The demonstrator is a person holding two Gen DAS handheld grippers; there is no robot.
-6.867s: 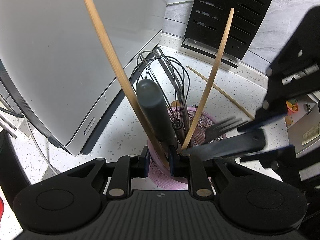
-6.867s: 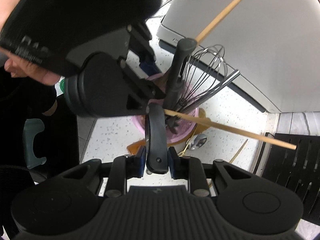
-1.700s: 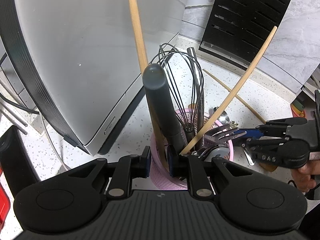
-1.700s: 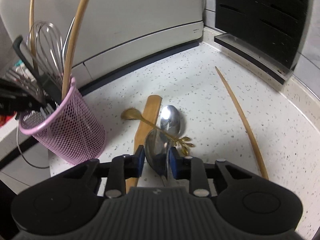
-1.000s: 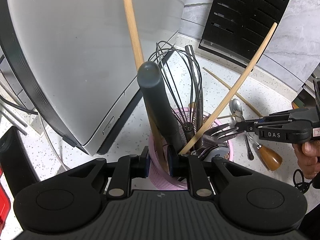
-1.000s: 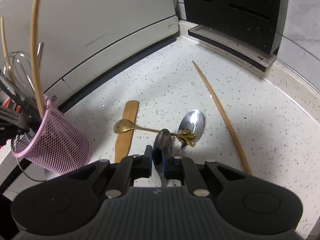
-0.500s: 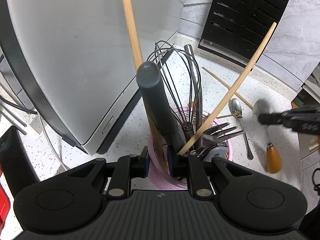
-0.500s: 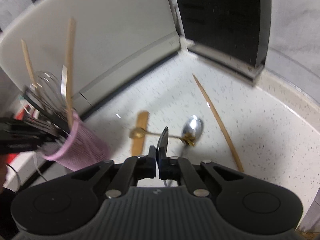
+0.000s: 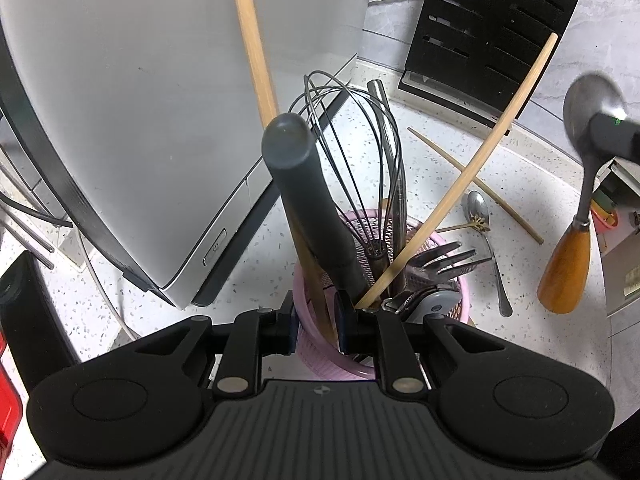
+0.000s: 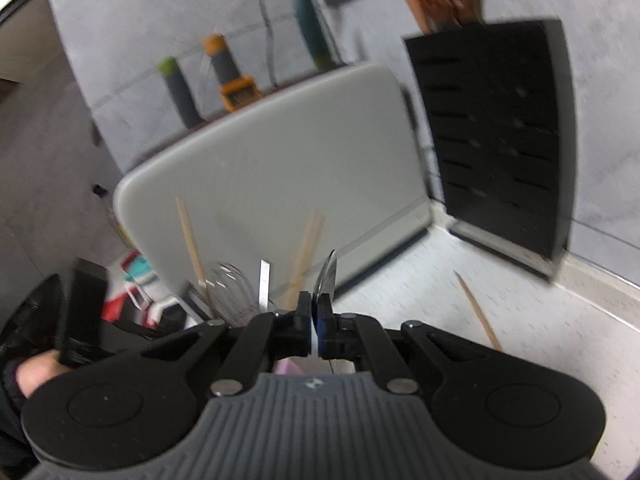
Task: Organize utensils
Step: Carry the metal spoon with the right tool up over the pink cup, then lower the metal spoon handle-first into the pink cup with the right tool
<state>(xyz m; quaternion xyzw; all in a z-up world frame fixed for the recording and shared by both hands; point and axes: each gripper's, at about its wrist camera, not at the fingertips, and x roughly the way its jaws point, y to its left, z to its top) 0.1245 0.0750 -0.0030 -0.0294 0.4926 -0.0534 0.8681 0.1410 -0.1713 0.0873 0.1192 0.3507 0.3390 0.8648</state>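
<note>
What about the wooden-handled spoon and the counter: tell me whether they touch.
Apart. In the left wrist view the wooden-handled spoon hangs in the air, pinched by the right hand-held gripper, with the counter well below its handle.

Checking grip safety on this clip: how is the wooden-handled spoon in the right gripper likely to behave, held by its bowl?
The spoon looks rigid. The right gripper pinches its thin, smooth metal bowl edge-on, so it may slip or pivot. The thick wooden handle hangs below, probably making it swing.

Kitchen: knife block (image 9: pixel 492 32), speckled countertop (image 9: pixel 540 344)
</note>
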